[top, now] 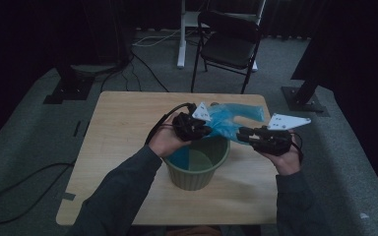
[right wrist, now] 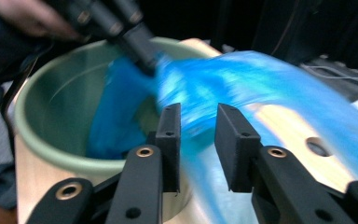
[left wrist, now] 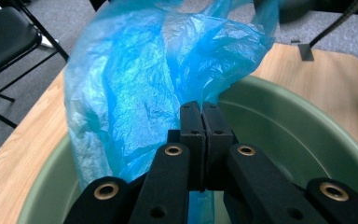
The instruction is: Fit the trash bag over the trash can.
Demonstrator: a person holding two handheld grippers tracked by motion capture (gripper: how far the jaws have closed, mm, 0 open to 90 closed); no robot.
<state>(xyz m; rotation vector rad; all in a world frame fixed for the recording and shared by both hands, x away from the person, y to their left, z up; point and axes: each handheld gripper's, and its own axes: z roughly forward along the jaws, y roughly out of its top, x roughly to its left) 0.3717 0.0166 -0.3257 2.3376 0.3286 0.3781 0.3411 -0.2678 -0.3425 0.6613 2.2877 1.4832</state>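
Note:
A thin blue plastic bag hangs over the far rim of a green bin on the wooden table; part of the bag lies inside the bin. My left gripper is above the bin's far edge, shut on a fold of the bag, its pads pressed together over the bin. My right gripper is to the right of the bin with its jaws apart. In the right gripper view the bag runs blurred between and behind the right gripper's pads, and the left gripper pinches it above the bin.
A black folding chair stands beyond the table's far edge, beside a white stand leg. Cables run over the grey carpet at left. Dark stand feet sit at both far corners.

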